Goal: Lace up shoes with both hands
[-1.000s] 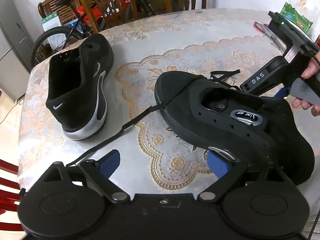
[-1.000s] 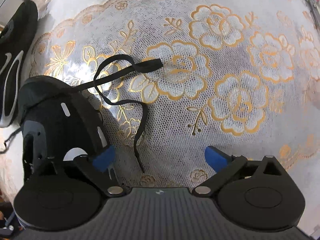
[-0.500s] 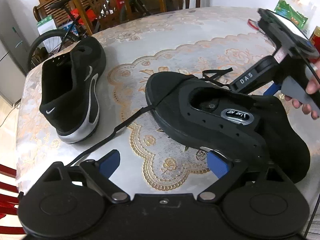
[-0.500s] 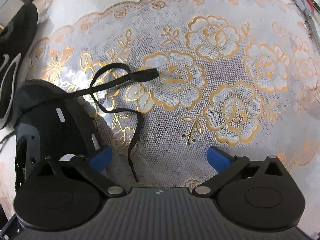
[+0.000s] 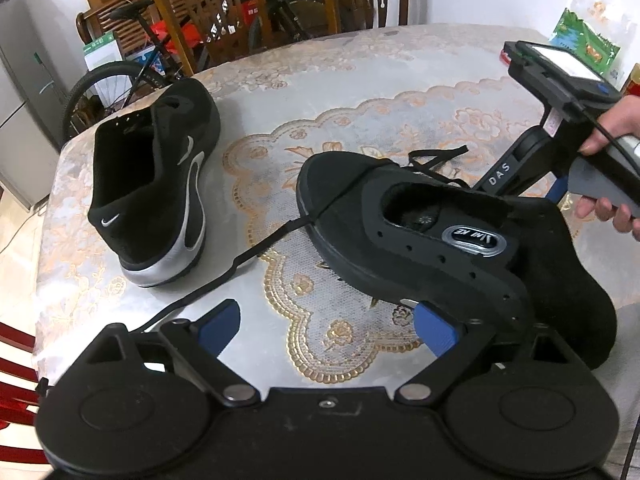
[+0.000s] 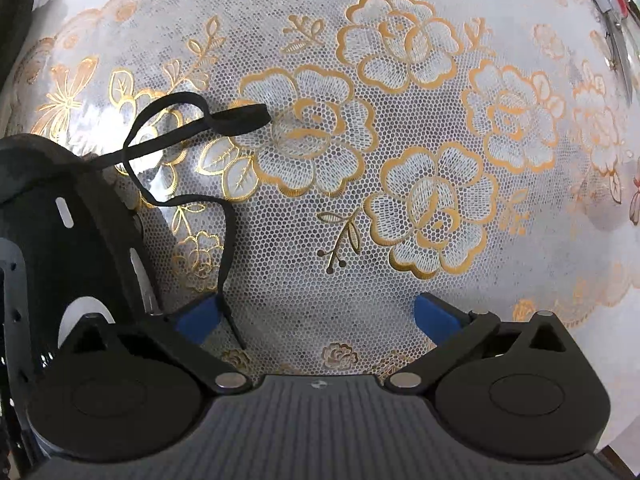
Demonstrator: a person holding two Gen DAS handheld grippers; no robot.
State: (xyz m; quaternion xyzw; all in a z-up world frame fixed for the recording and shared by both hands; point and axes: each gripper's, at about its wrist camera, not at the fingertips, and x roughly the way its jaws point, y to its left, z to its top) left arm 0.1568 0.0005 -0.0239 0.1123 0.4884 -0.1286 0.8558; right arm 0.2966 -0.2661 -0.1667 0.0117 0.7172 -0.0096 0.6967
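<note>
A black shoe (image 5: pixel 440 248) with empty eyelets lies on its side on the table, partly over my left gripper's right finger. My left gripper (image 5: pixel 326 322) is open and empty. One black lace end (image 5: pixel 224 276) trails from the toe toward its left finger. My right gripper (image 6: pixel 318 316) is open over the lace cloth, beside the shoe (image 6: pixel 68 216). The other lace end (image 6: pixel 188 128) loops on the cloth, and its tip lies next to the right gripper's left finger (image 6: pixel 198 318). The right gripper's body (image 5: pixel 560 128) shows behind the shoe.
A second black shoe (image 5: pixel 160 176) with silver trim stands at the left of the table (image 5: pixel 360 80). Red-handled scissors (image 6: pixel 608 0) lie at the far right. A green packet (image 5: pixel 588 40), chairs and a bicycle stand beyond the table's far edge.
My right gripper has moved forward and down toward the lace, so the lace tip now lies by its left finger. My left gripper has shifted slightly; both stay open.
</note>
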